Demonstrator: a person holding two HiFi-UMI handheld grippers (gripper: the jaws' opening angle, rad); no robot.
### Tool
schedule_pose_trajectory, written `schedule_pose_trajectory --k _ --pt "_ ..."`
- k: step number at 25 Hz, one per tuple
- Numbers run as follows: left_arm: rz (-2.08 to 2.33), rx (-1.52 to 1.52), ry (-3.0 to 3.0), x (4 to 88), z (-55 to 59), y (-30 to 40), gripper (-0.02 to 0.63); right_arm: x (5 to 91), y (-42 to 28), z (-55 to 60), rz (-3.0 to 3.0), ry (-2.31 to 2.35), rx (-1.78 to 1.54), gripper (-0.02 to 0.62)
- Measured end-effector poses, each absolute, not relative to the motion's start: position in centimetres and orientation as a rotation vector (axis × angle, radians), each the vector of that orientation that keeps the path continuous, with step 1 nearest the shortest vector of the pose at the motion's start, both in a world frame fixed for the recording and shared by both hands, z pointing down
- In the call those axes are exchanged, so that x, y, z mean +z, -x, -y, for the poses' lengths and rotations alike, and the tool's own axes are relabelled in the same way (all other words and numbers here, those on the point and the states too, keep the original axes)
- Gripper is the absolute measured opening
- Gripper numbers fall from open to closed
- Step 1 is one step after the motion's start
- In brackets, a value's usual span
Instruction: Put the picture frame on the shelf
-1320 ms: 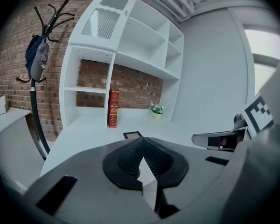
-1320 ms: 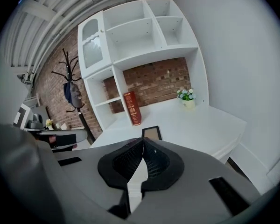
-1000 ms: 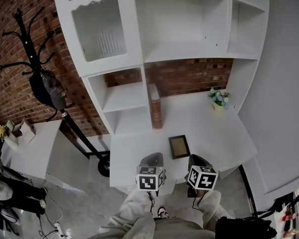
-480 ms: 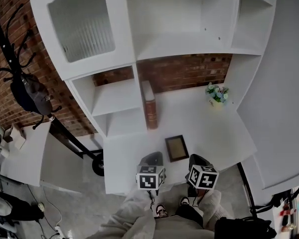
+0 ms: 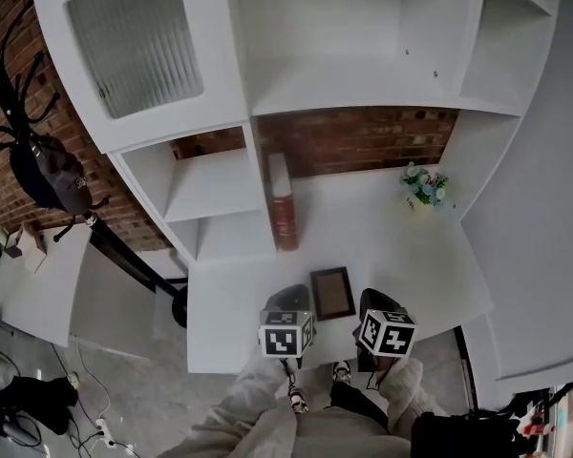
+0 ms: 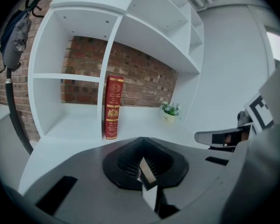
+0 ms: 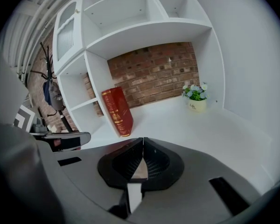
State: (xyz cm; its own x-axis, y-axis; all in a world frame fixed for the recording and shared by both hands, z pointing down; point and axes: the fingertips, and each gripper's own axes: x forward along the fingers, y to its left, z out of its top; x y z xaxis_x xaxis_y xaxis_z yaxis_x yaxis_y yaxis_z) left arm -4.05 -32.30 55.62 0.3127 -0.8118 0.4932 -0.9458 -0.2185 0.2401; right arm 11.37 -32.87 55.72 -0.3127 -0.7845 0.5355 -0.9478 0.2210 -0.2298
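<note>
Home study / living-rm corner, poss. staged mock-up. Evidence: white shelf unit (image 5: pixel 363 84) w/ built-in desk top (image 5: pixel 401 256), ribbed-glass cabinet door (image 5: pixel 138 41), exposed brick wall (image 5: pixel 363 141) behind. Decor on desk: red hardback book (image 5: pixel 282 203) upright by divider, small potted flowers (image 5: pixel 422 187), picture frame (image 5: pixel 332 292) lying flat. Black coat stand (image 5: pixel 100 241) w/ bag (image 5: pixel 48 175) at left. White side table (image 5: pixel 38 284), cables (image 5: pixel 86 399) on grey floor.
</note>
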Motion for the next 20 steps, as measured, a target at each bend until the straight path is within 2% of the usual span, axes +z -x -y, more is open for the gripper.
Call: schedule_pose_trajectory --k 20 --pt "1.502 0.486 -1.917 64.8 34.5 2.6 0.008 65.6 -10.6 36.3 2.102 -1.300 0.913 0.026"
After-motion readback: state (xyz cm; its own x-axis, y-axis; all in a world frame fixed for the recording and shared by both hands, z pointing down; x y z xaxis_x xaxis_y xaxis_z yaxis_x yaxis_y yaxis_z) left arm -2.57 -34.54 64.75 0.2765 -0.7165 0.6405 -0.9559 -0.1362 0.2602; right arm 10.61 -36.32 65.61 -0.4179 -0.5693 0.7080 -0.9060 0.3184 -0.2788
